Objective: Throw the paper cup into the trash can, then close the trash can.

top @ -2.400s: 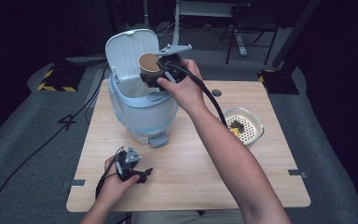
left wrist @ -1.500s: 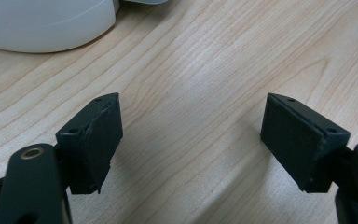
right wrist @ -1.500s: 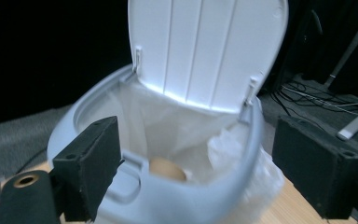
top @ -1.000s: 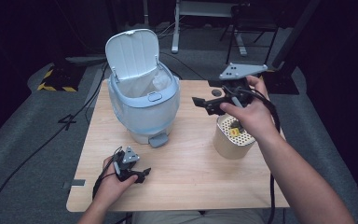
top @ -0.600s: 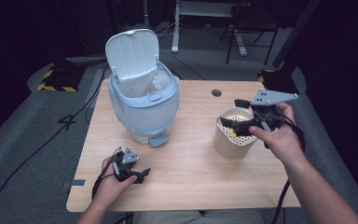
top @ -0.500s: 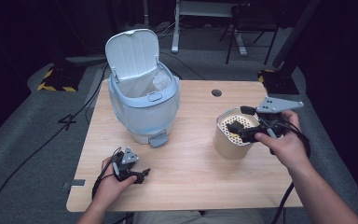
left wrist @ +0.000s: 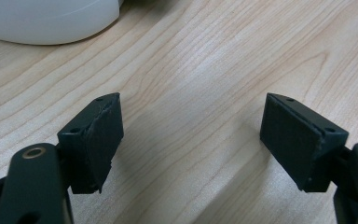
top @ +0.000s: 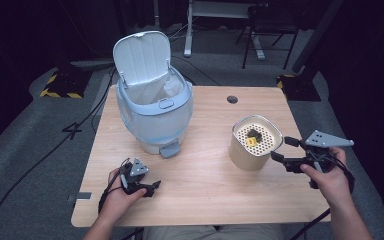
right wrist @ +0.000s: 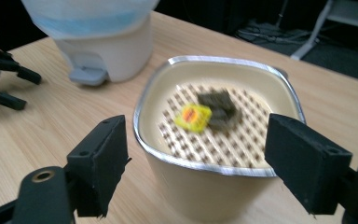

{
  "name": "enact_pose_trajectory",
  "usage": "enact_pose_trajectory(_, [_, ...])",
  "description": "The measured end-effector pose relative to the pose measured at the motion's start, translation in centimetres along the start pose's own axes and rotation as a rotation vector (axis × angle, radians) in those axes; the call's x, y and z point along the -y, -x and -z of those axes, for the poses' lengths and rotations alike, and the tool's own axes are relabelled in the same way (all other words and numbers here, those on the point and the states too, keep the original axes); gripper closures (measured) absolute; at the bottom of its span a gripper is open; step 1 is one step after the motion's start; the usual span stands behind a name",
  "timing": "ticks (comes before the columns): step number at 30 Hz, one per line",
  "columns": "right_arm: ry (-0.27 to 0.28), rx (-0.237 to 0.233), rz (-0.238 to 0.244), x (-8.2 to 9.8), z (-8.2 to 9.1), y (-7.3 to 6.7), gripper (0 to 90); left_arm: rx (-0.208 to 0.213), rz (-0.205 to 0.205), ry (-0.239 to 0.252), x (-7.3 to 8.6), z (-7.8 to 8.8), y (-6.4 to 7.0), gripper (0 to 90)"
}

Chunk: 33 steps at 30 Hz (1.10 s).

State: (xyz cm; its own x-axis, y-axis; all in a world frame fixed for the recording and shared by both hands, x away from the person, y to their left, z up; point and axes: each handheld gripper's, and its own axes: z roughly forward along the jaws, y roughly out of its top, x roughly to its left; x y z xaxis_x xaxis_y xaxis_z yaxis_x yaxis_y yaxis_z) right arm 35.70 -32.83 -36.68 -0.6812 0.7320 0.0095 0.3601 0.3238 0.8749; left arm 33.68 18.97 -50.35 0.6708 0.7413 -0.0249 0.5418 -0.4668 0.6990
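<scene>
The right gripper (top: 286, 149) hangs near the table's right edge, its jaws spread apart with nothing pinched between them; they have just been closing in a little, yet the pads touch nothing. Just ahead of the jaw tips stands the beige container (top: 254, 143), upright, its metal rim and perforated inner tray facing up; in the right gripper view the container (right wrist: 214, 158) sits between and beyond the two black jaws, apart from both. On the tray lie a small yellow piece (top: 250, 142) and a dark piece (top: 253, 133), touching one another. Bare wood lies between the container and the table's right edge, and a wider bare stretch runs across the front of the table (top: 205, 185) toward the left gripper (top: 150, 187). That one rests low over the wood near the front left edge, its jaws wide apart and empty, plain wood grain between them in the left gripper view. Behind it, well apart from the container, stands a pale blue pedal bin (top: 154, 110) with its lid tipped up and a liner inside, its pedal facing the person. A round cable hole (top: 232, 99) sits near the far edge. Around the table are grey floor, dark surroundings, trailing cables and a desk frame behind.
</scene>
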Motion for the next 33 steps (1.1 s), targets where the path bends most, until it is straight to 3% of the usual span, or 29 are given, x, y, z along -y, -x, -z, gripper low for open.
enact_pose_trajectory(3, [-0.019,0.012,-0.019,1.3,0.2,0.5,22.1,0.002,0.003,0.0,0.0,0.0,0.0,22.0])
enact_pose_trajectory(7, [-0.019,0.024,-0.098,4.2,0.3,1.5,22.8,-0.003,0.007,0.0,0.1,0.0,0.0,22.1])
enact_pose_trajectory(9, [-0.041,0.027,-0.093,4.6,0.1,1.7,22.2,-0.006,0.006,0.0,0.1,0.1,0.0,22.5])
enact_pose_trajectory(11, [-0.064,0.087,-0.083,5.7,-0.2,2.1,21.0,-0.006,0.004,0.001,0.2,0.2,0.0,23.7])
enact_pose_trajectory(16, [-0.121,0.084,-0.11,7.4,-1.5,2.5,20.9,-0.01,0.06,0.017,0.3,0.8,-0.6,24.8])
enact_pose_trajectory(19, [-0.141,0.09,-0.109,7.9,-2.0,2.6,20.9,-0.025,0.054,0.022,0.2,1.2,-0.9,24.9])
enact_pose_trajectory(25, [-0.187,0.1,-0.102,9.2,-2.8,2.7,21.0,-0.046,0.081,0.074,-0.6,2.8,-1.3,24.8])
enact_pose_trajectory(26, [-0.198,0.107,-0.098,9.5,-3.3,2.7,21.0,-0.041,0.086,0.101,-1.1,3.5,-1.5,24.8])
enact_pose_trajectory(29, [-0.22,0.118,-0.088,9.6,-3.8,2.8,21.0,-0.043,0.086,0.122,-1.6,4.3,-1.7,24.6])
enact_pose_trajectory(30, [-0.239,0.127,-0.075,9.9,-4.2,2.8,21.0,-0.037,0.078,0.144,-2.1,5.3,-1.8,24.7])
enact_pose_trajectory(33, [-0.252,0.136,-0.084,10.3,-4.8,2.9,20.8,-0.028,0.074,0.166,-2.6,6.4,-1.8,24.5])
